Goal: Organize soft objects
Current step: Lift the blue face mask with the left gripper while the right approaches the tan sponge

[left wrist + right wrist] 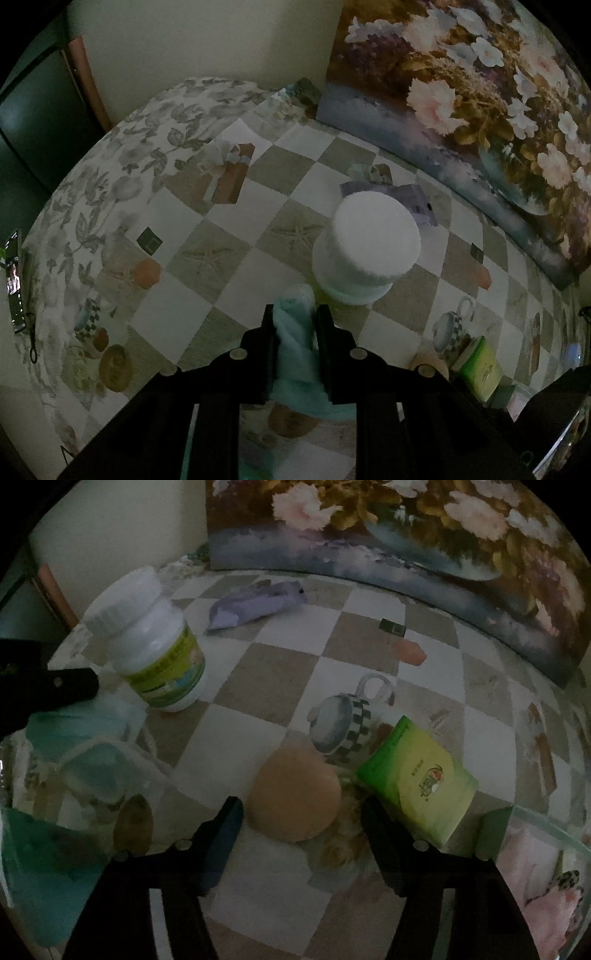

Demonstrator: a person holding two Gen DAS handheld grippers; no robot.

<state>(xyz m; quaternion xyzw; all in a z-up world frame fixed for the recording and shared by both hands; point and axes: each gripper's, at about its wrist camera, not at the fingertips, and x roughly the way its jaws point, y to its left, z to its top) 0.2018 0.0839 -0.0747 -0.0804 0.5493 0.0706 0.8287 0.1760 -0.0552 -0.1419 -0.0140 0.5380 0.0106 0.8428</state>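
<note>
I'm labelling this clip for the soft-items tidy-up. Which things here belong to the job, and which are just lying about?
Job: teal cloth clamped in left gripper; tan round sponge between the open fingers of right gripper; green tissue pack.

Lying about: white jar, purple packet, flower painting.

Soft teal cloth (pixel 295 354) being gripped, white glossy plastic jar (pixel 155 642), matt tan sponge (pixel 295 797), smooth printed tablecloth (pixel 288 672)

Both views are dim and murky, colours muted. Fisheye bending curves the surface (pixel 207 258) and painting (pixel 369 565) toward black corners. The white jar lid (pixel 376 240) looks soft; near edges smear.
</note>
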